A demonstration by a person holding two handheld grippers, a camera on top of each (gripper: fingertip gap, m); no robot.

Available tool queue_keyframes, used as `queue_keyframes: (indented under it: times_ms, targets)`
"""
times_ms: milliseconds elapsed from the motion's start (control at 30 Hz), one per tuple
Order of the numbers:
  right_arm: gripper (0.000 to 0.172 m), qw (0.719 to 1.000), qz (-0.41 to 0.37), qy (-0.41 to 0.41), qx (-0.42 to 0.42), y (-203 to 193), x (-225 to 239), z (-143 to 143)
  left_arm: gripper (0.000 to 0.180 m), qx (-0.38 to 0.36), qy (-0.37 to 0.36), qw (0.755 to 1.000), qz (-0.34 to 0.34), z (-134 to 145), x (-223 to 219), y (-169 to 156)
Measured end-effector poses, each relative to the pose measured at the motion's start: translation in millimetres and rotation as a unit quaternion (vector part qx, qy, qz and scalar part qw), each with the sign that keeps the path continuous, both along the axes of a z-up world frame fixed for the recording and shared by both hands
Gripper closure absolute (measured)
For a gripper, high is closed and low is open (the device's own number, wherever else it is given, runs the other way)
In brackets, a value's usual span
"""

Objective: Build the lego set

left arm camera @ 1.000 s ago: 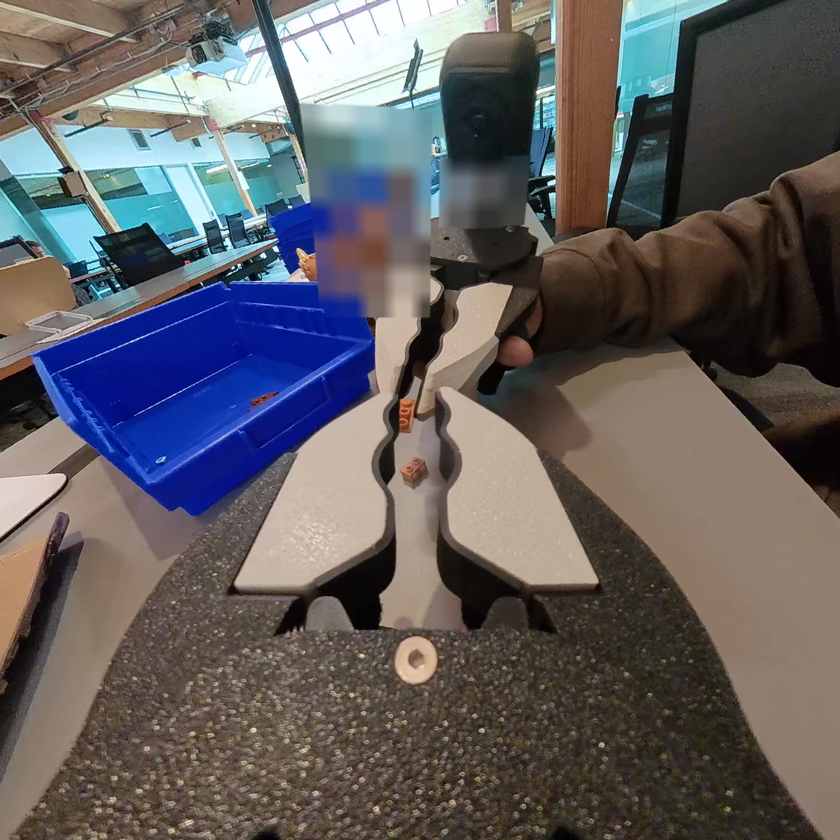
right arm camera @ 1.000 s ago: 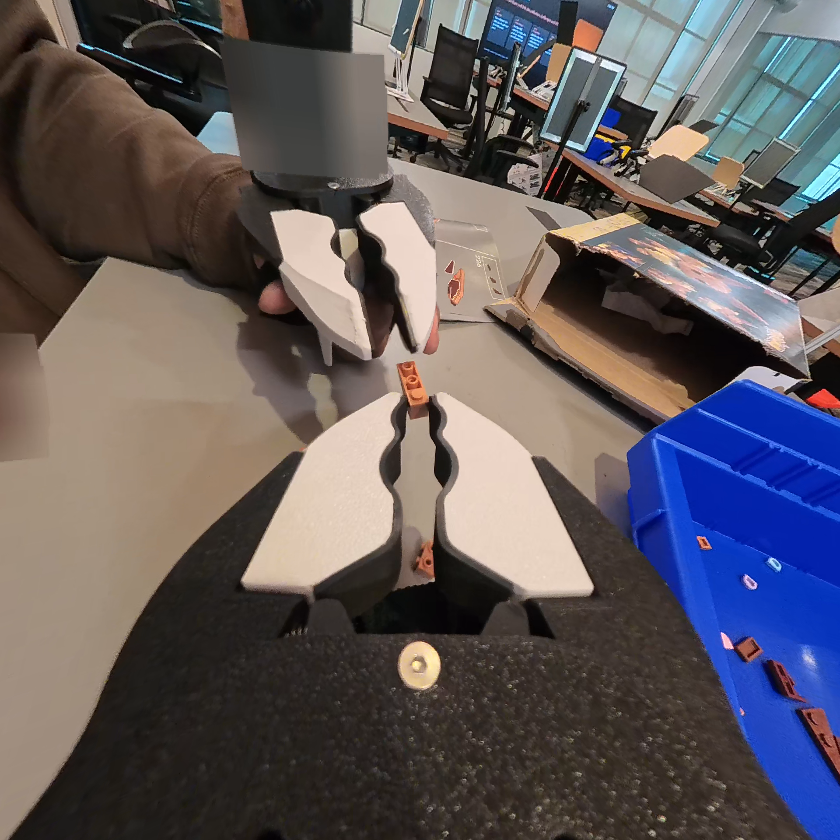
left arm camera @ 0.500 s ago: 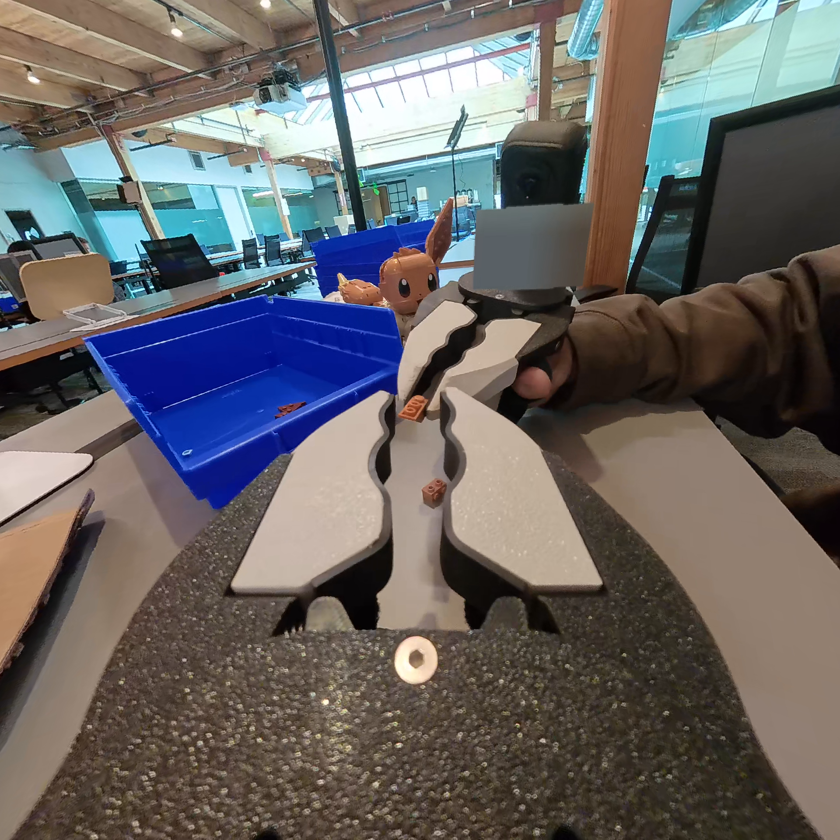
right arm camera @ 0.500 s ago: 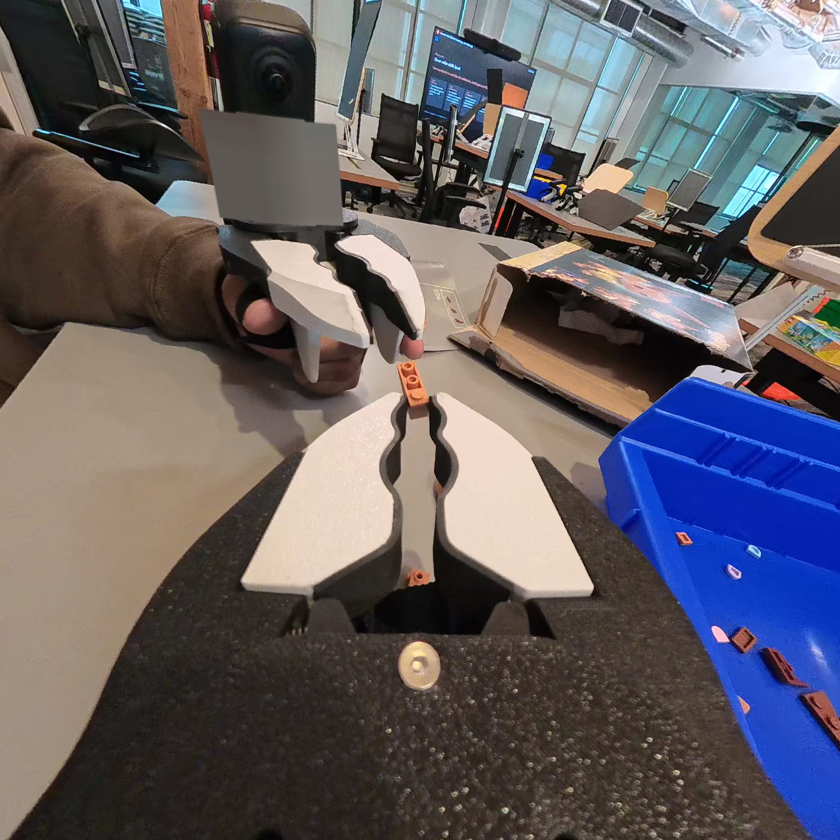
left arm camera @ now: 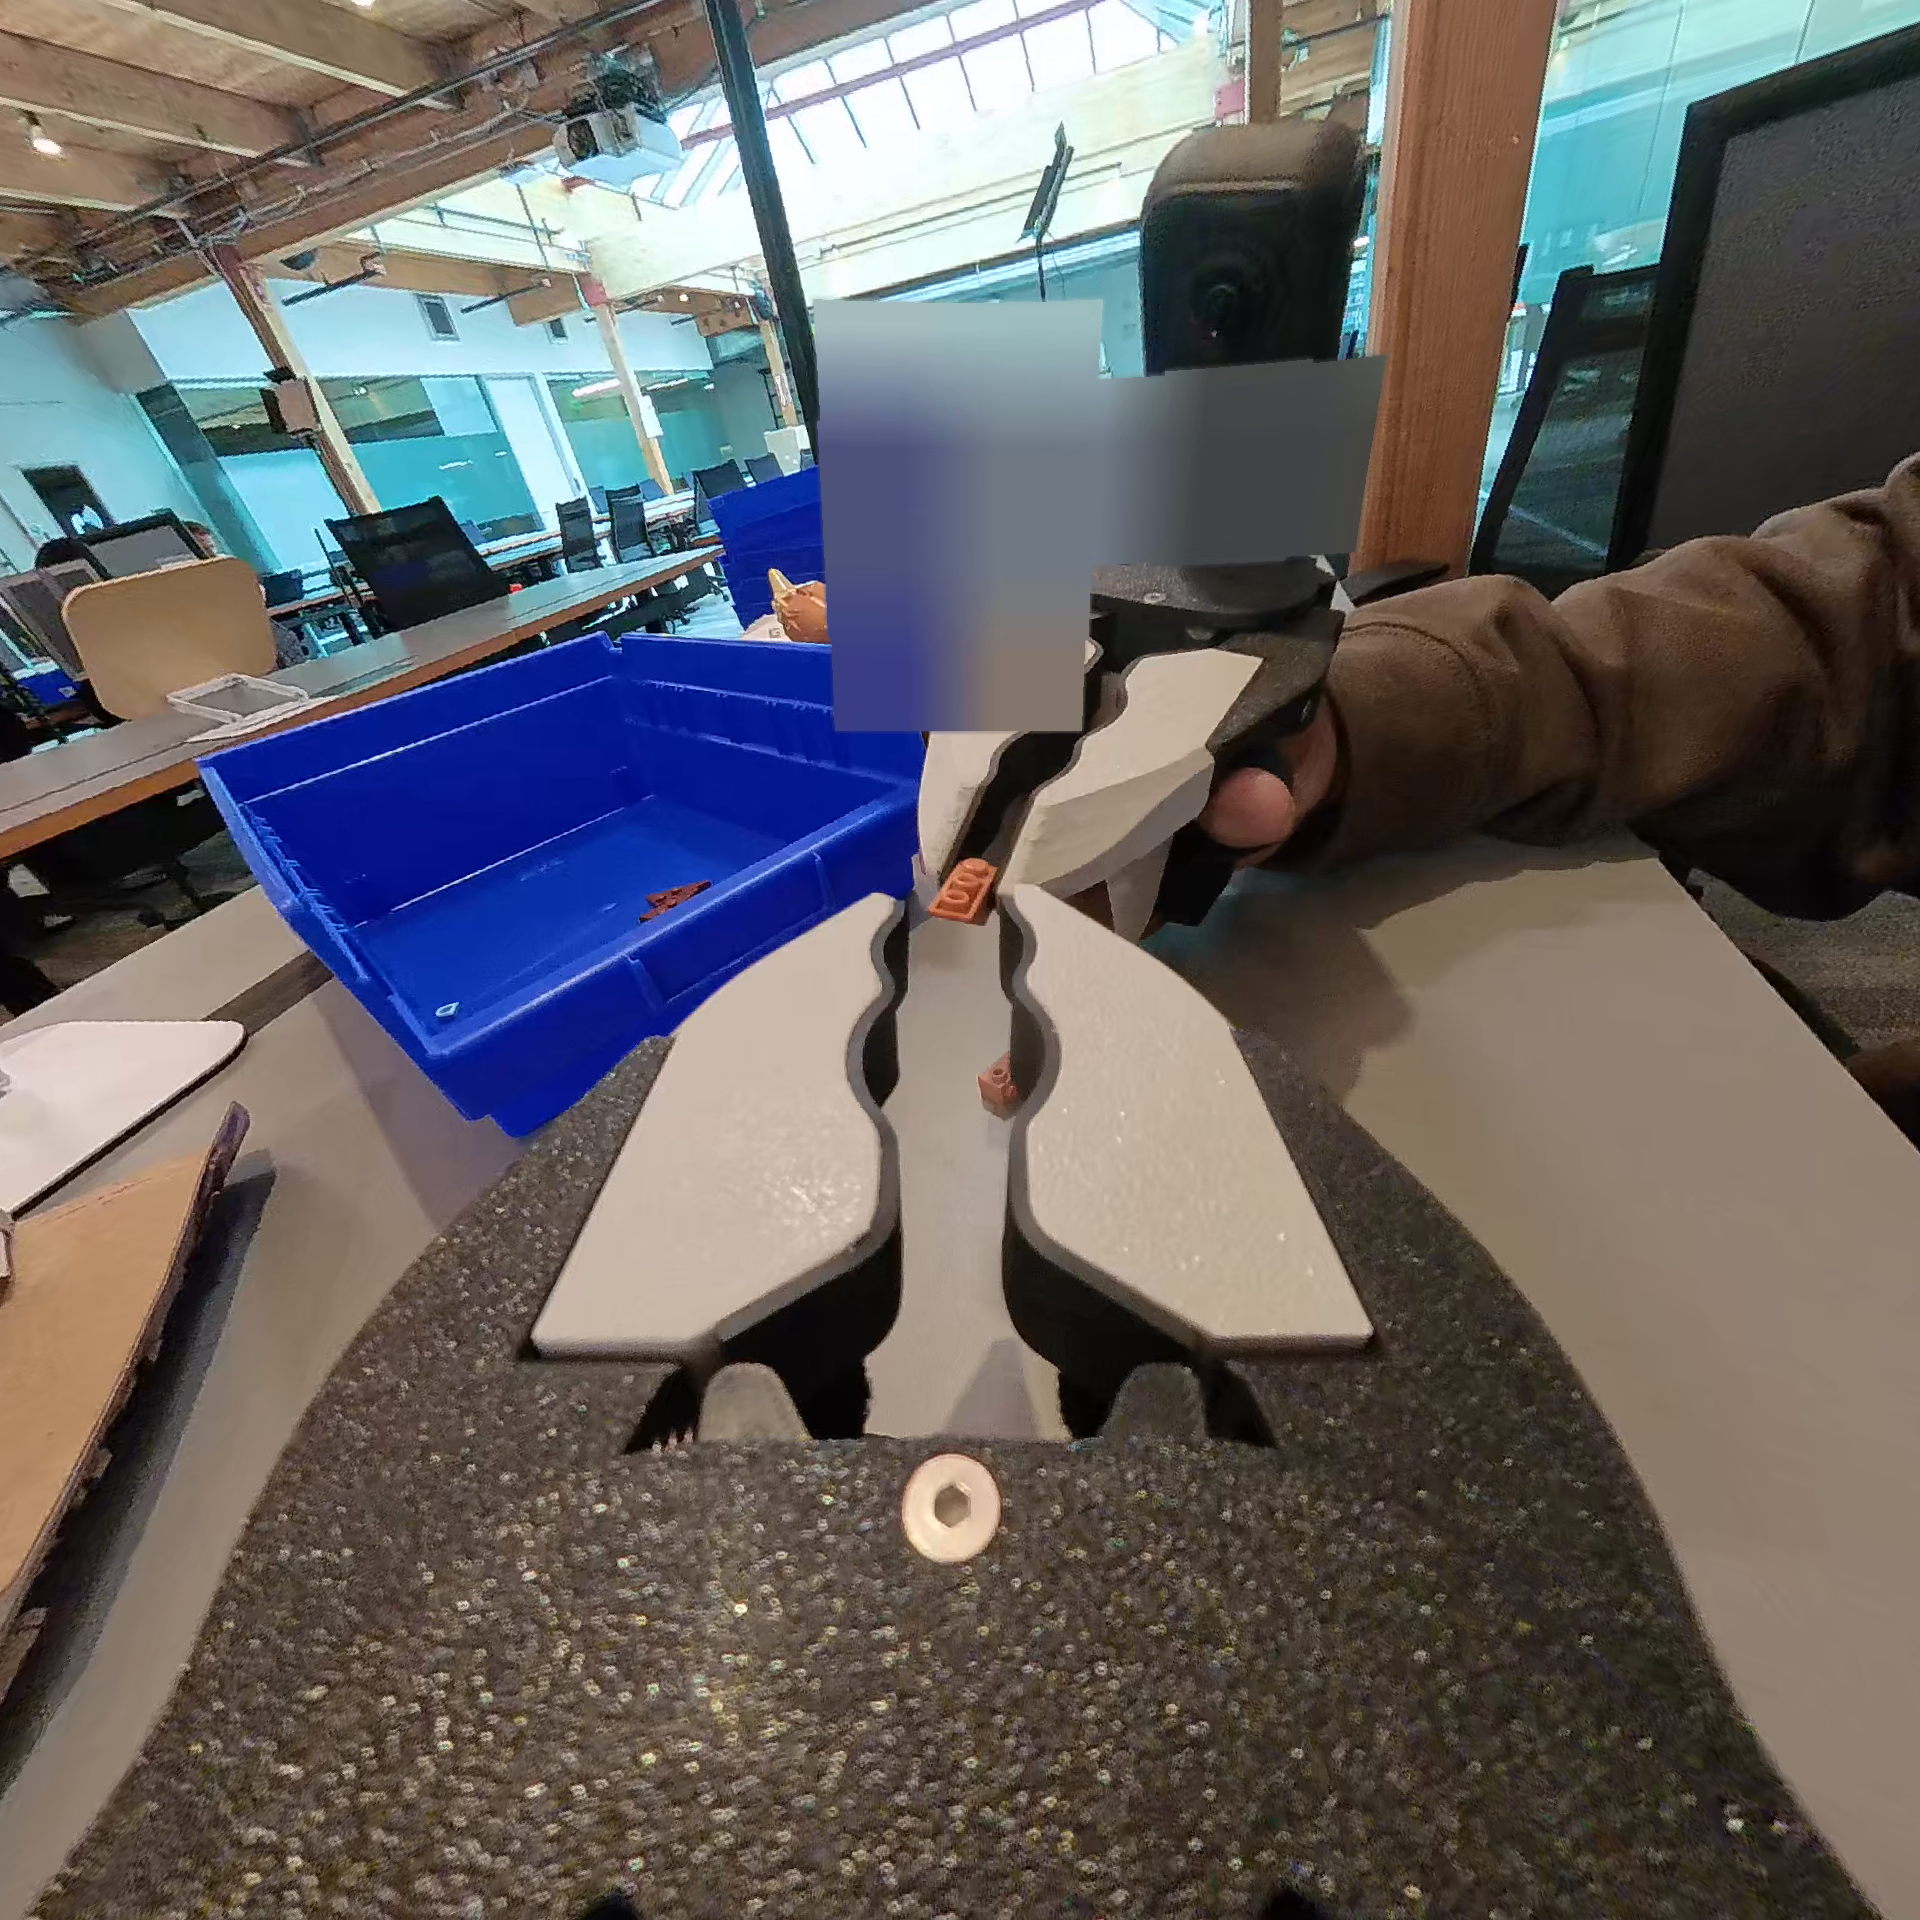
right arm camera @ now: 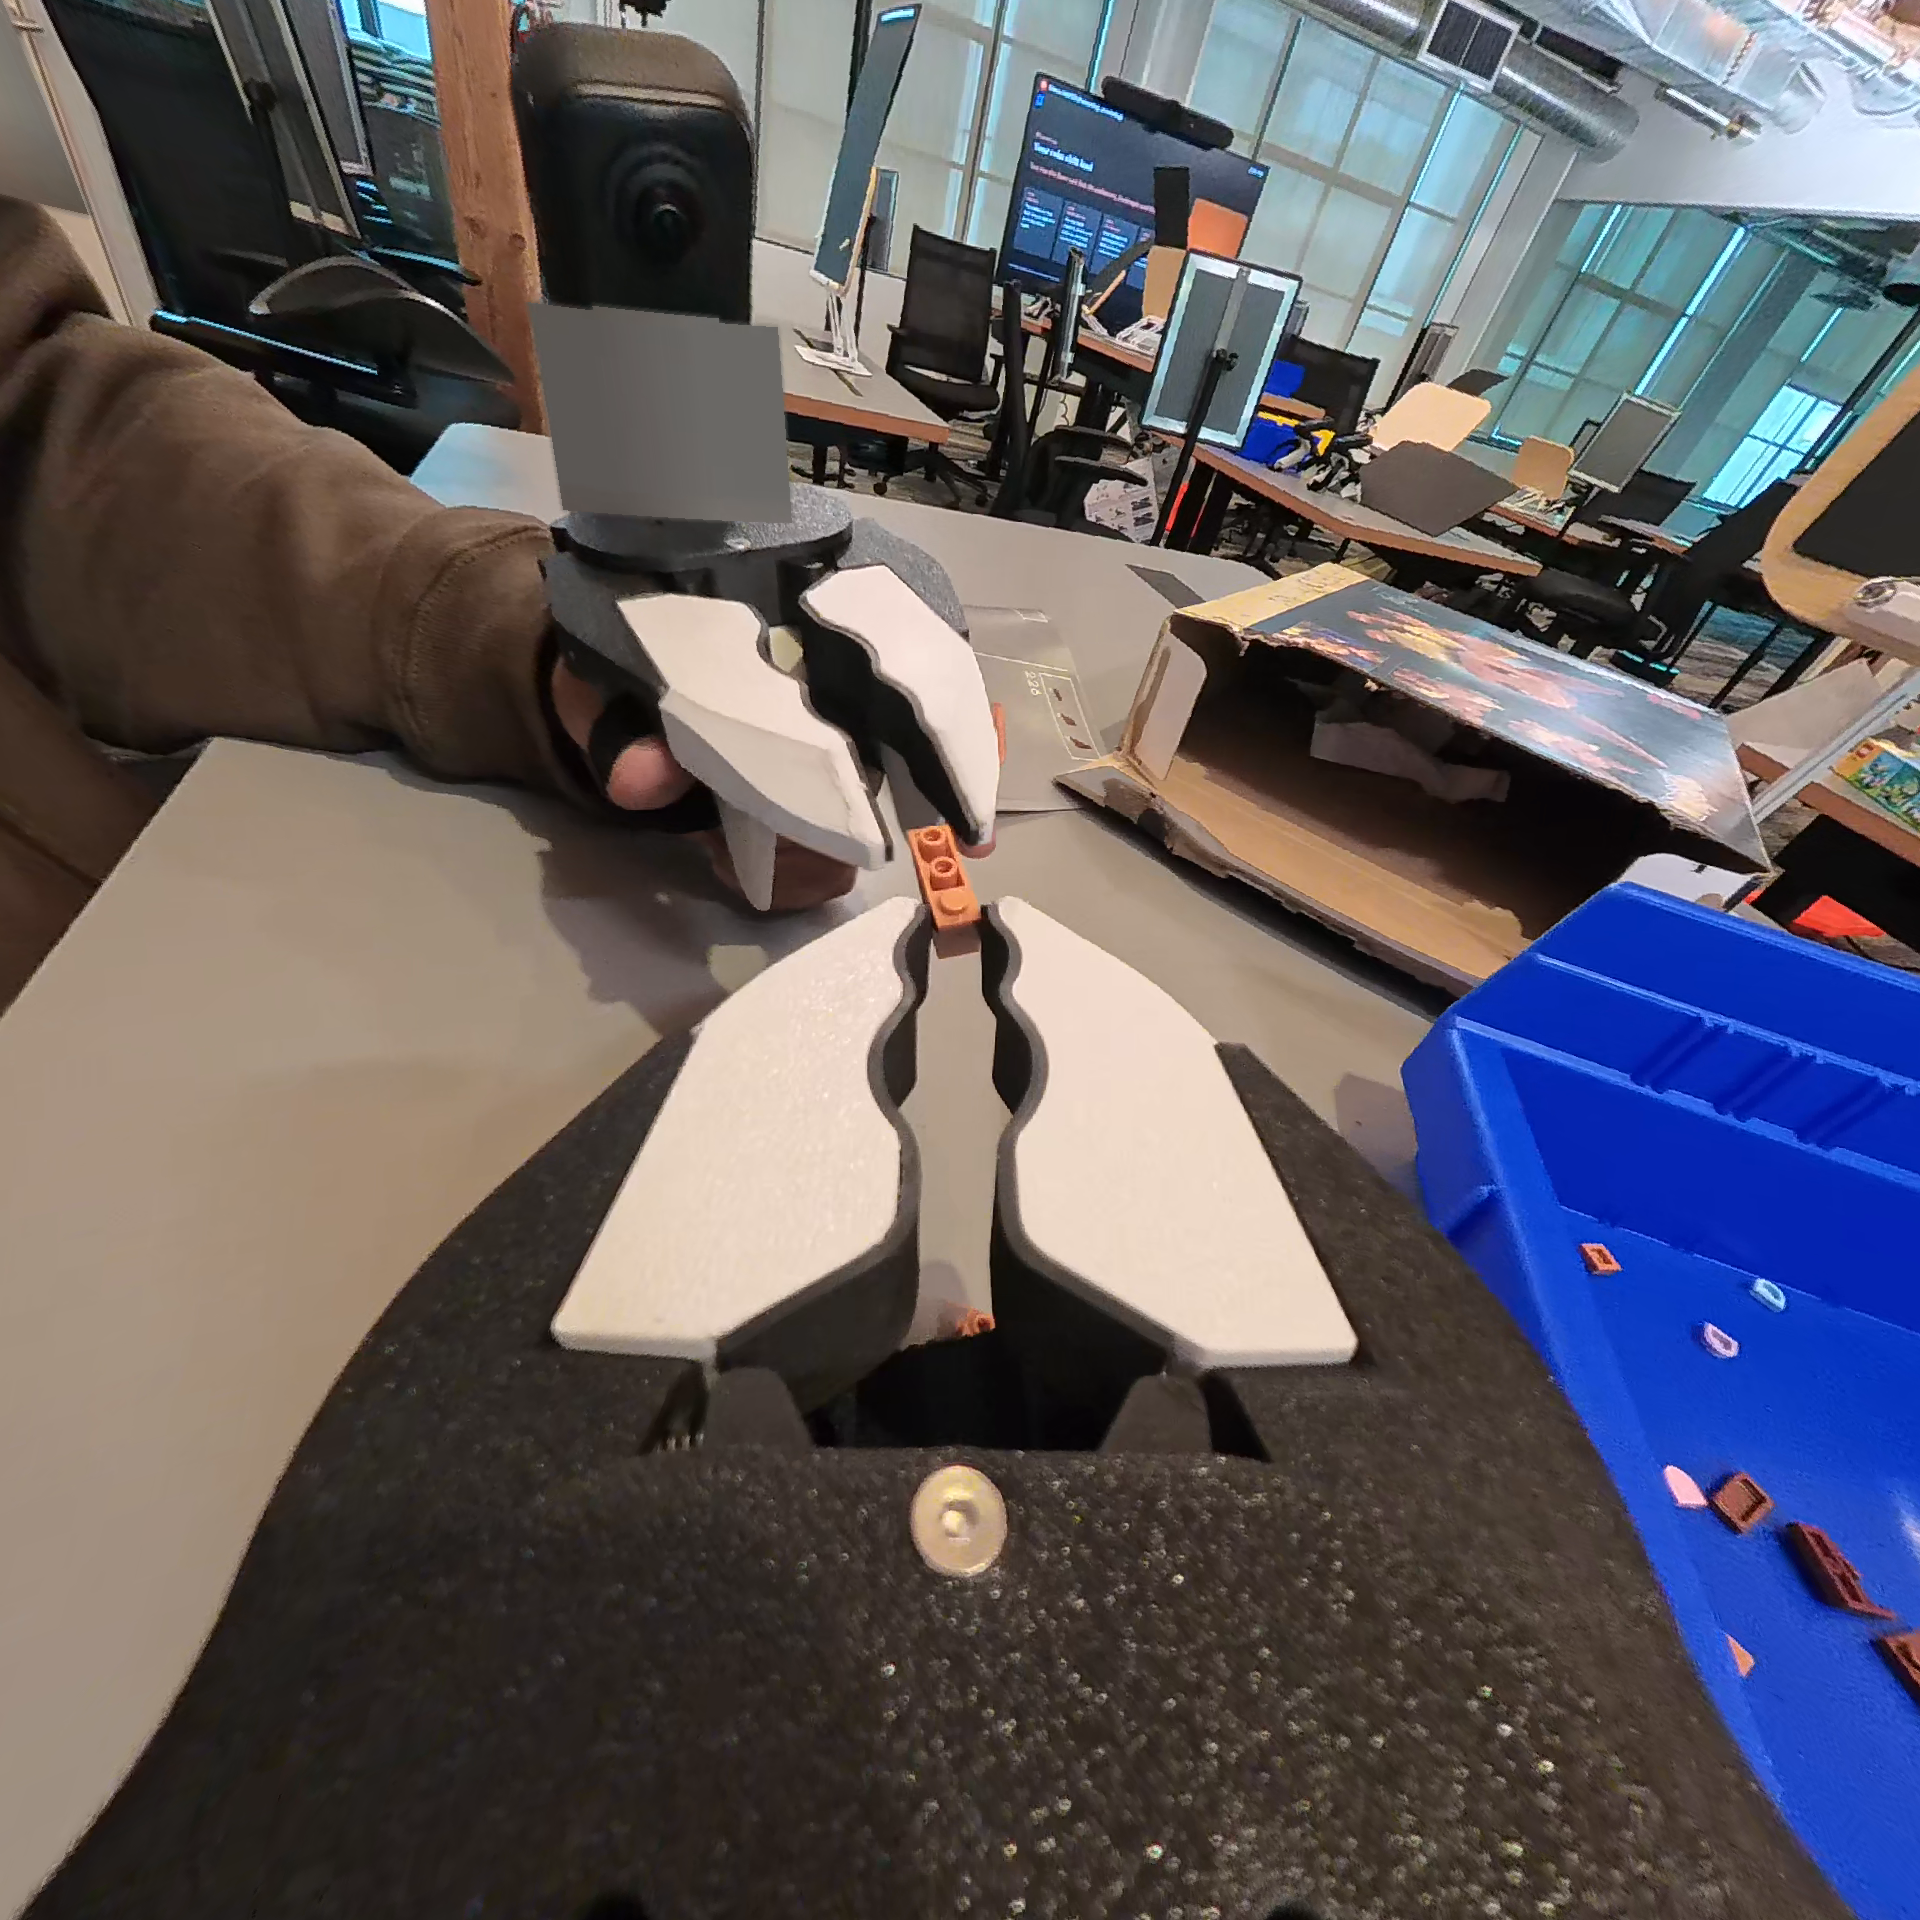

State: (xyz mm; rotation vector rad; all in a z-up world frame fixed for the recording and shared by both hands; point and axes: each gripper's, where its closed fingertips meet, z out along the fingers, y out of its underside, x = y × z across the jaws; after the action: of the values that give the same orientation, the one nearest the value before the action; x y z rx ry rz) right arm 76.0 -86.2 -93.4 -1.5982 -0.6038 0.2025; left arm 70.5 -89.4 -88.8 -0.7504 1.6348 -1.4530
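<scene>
Two grippers meet over the grey table (right arm camera: 312, 1039): right gripper (right arm camera: 951, 914) pinches an orange brick plate (right arm camera: 948, 888); left gripper (left arm camera: 951, 904), spread, flanks its free end. We judge a handover, needing the left's squeeze.

Each gripper (right arm camera: 951, 914) has two pale grey wavy-edged fingers (right arm camera: 769, 1143) on a speckled black body with one silver hex screw (right arm camera: 957, 1523); brown sleeves (right arm camera: 260, 582) cover both arms.
</scene>
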Motion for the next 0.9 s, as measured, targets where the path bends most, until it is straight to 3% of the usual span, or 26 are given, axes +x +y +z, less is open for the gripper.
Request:
queue_keyframes:
  times_ms: [367, 700, 900]
  targets:
    - [0.158, 1.000, 0.018, -0.003, -0.013, -2, -4, -4, 0.172, 0.023, 0.013, 1.000, -0.001, -4, 0, -2]
    - [0.154, 0.979, -0.030, -0.178, -0.092, -12, 32, -41, 0.172, -0.017, 0.031, 0.998, 0.048, -2, 7, 19]
    - [0.154, 0.970, -0.011, -0.206, -0.127, -15, 27, -60, 0.172, -0.015, 0.033, 0.997, 0.062, -2, 8, 23]
